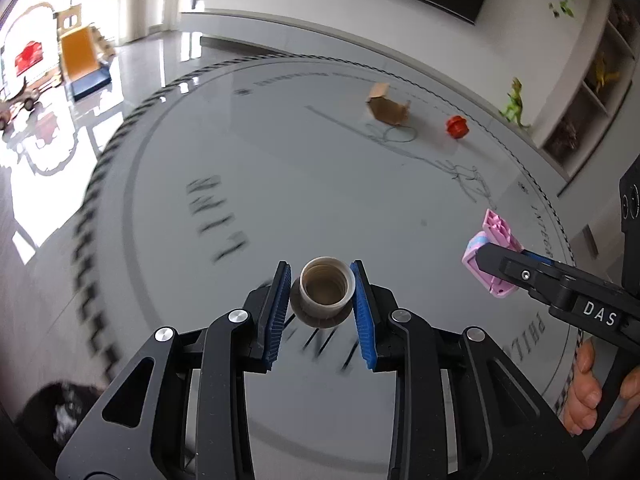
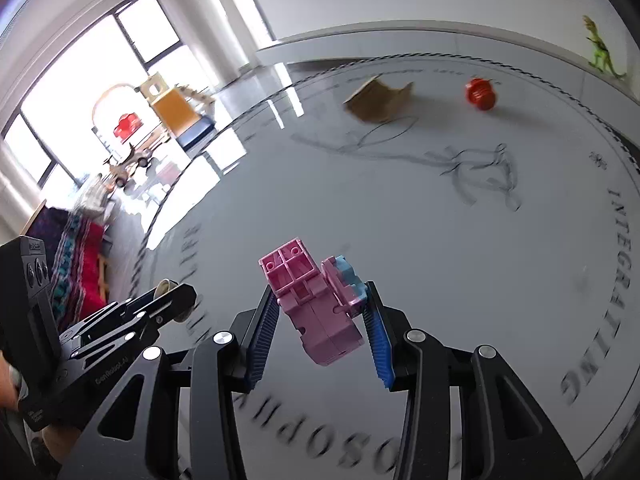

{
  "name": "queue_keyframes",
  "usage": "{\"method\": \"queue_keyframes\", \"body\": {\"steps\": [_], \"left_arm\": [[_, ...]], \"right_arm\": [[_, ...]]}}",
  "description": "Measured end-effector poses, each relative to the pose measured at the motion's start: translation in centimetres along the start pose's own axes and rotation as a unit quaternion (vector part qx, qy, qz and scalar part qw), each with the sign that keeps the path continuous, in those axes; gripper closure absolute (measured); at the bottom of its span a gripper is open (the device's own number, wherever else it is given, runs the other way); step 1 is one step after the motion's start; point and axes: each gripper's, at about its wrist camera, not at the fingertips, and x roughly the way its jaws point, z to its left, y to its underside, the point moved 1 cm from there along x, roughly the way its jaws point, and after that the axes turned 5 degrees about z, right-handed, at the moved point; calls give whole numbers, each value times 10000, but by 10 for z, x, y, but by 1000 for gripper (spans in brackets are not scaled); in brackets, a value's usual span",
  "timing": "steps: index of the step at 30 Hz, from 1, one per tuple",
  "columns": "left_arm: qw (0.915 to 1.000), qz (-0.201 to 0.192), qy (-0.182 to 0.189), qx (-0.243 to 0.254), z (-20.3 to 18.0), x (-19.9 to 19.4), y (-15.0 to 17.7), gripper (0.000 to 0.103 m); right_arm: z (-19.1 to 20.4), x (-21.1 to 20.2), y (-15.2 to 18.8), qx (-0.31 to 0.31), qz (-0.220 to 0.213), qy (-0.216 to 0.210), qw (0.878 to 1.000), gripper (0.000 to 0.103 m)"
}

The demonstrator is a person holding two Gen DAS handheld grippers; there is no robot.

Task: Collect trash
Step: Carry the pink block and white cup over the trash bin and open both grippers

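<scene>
My left gripper (image 1: 322, 286) is shut on a small beige bottle neck piece (image 1: 323, 294) and holds it above the round white table (image 1: 240, 184). My right gripper (image 2: 320, 308) is shut on a pink and blue plastic toy block (image 2: 316, 304), which also shows in the left wrist view (image 1: 490, 256). A crumpled brown cardboard piece (image 1: 387, 107) and a red bottle cap (image 1: 457, 126) lie at the table's far side; both also show in the right wrist view, the cardboard (image 2: 378, 100) and the cap (image 2: 481, 94).
A green toy dinosaur (image 1: 515, 104) stands on a white ledge beyond the table. A shelf unit (image 1: 592, 92) is at the far right. Wooden toys and a yellow slide (image 1: 80, 56) stand on the shiny floor at the left. A striped cushion (image 2: 76, 264) lies at the left.
</scene>
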Motion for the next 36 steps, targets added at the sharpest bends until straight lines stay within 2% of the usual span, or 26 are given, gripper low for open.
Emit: {"method": "queue_keyframes", "body": {"steps": [7,13,19,25,29,32,36], "left_arm": [[9984,-25,-33,-568,48,-33,57,73],[9936,-68,-379,-1065,100,-62,108,73],[9848,-114,-786,-1542,152,-92,161,73],[9650,-28,-1285,-2284,211,-119,220,73],[9454,85,-1741,-2755,246,-138,257,73],[9316,163,-1918,-3083,266,-150,284,73],[9167,266,-2078,-3404,282,-158,310,73]], "right_arm": [[55,3,38,-425,220,-321,9983,59],[112,10,65,-966,454,-599,9925,59],[175,13,93,-1645,666,-878,9802,59],[249,25,141,-2516,1149,-1285,9524,59],[296,37,178,-3096,1529,-1474,9268,59],[325,40,200,-3473,1658,-1581,9093,59],[345,39,218,-3705,1742,-1664,8970,59]]}}
